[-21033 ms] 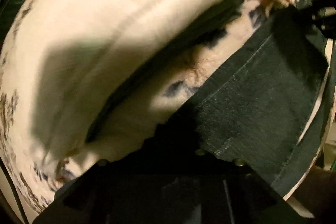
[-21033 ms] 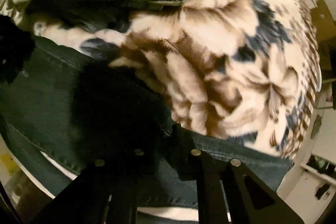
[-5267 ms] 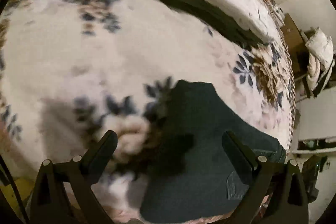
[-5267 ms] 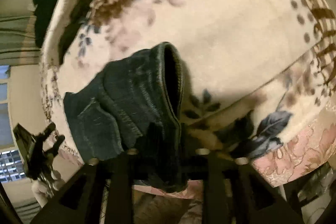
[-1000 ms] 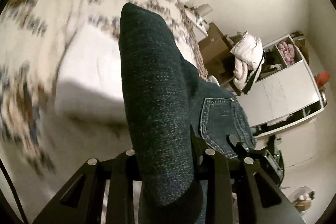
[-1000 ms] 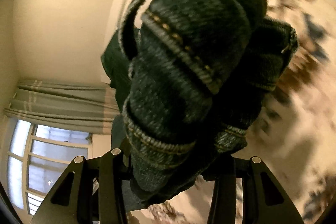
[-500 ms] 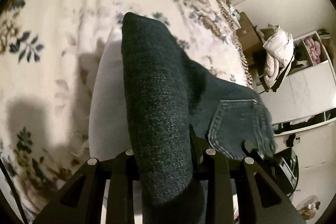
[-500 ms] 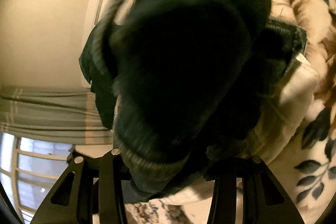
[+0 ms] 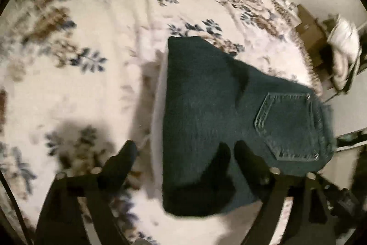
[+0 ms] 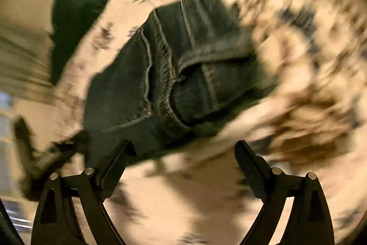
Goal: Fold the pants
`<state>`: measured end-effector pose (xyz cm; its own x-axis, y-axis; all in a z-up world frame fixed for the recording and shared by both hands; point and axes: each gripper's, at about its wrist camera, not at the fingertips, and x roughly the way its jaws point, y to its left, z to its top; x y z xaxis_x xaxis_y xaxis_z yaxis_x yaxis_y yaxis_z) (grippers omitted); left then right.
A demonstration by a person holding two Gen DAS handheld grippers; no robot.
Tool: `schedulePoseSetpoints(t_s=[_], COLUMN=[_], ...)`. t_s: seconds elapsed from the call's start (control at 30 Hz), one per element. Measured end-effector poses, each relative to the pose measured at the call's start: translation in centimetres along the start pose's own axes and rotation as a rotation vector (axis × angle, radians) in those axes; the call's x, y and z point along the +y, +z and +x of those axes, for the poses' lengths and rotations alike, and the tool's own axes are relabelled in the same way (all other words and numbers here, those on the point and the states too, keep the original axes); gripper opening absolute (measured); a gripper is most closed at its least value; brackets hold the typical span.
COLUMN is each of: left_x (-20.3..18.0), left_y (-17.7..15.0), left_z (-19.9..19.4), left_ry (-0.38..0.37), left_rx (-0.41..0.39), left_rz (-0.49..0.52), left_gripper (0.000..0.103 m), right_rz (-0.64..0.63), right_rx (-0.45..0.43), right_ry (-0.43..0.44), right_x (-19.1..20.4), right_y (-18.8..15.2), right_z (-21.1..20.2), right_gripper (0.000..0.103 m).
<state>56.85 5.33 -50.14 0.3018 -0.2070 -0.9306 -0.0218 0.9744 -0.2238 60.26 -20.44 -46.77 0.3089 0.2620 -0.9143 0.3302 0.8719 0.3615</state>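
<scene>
Jeans (image 9: 206, 111) folded on floral blanket (image 9: 91, 84), pale garment (image 9: 158, 107) beneath.

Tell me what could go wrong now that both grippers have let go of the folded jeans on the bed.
1. The folded jeans lie partly on a folded white garment, so the stack may be uneven and the bundle could slump or unfold.
2. The left gripper, jaws just opened, has one finger close over the denim; pulling away could snag it.
3. The right gripper, jaws just opened and empty, sits near the waistband edge and could catch it.
</scene>
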Motion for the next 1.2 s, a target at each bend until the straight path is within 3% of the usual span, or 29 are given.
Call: schedulePoseSetpoints(t_s=[0.07,0.1,0.17,0.27,0.47,0.7,0.93,1.2], left_x=[-1.3,-1.9,-2.8,-4.3,-6.3,-9.2,-11.8,-16.1], left_y=[-1.0,-1.3,-1.7,-2.5,-3.5,-5.7,-9.6,-16.9], left_z=[-1.0,-1.3,-2.0,-3.2,-6.0,-13.1,-22.7,-36.8], left_ry=[0.047,0.065,0.095,0.134,0.155,0.180,0.212,0.222], left_rx=[-0.007,-0.008,-0.014,-0.030,-0.051,-0.123,-0.203,-0.348], left_rz=[0.029,0.041,0.057,0.086,0.107,0.124,0.099,0.109], left_gripper=[0.092,0.094,0.095,0.095,0.095,0.095,0.095,0.095], right_rz=[-0.081,-0.117,-0.179,-0.226,-0.262,-0.261,-0.300,-0.372], right_rx=[-0.029,-0.047,-0.086,-0.122,-0.160,-0.194,-0.241,-0.315], right_ry=[-0.135,-0.183,-0.259,-0.312,-0.343,-0.310,-0.283,-0.246], right_x=[1.9,-0.5,-4.7,-3.3,-2.3,-2.8,-2.7,-2.5], right_y=[-0.5,-1.1,-4.0,-6.1,-6.2,-7.6,-12.5,-20.0], right_z=[-2.3,-3.7,-6.4,-8.6,-11.8,-18.1,-29.0,-44.3], right_gripper=[0.095,0.095,0.096,0.096,0.096,0.096,0.096,0.097])
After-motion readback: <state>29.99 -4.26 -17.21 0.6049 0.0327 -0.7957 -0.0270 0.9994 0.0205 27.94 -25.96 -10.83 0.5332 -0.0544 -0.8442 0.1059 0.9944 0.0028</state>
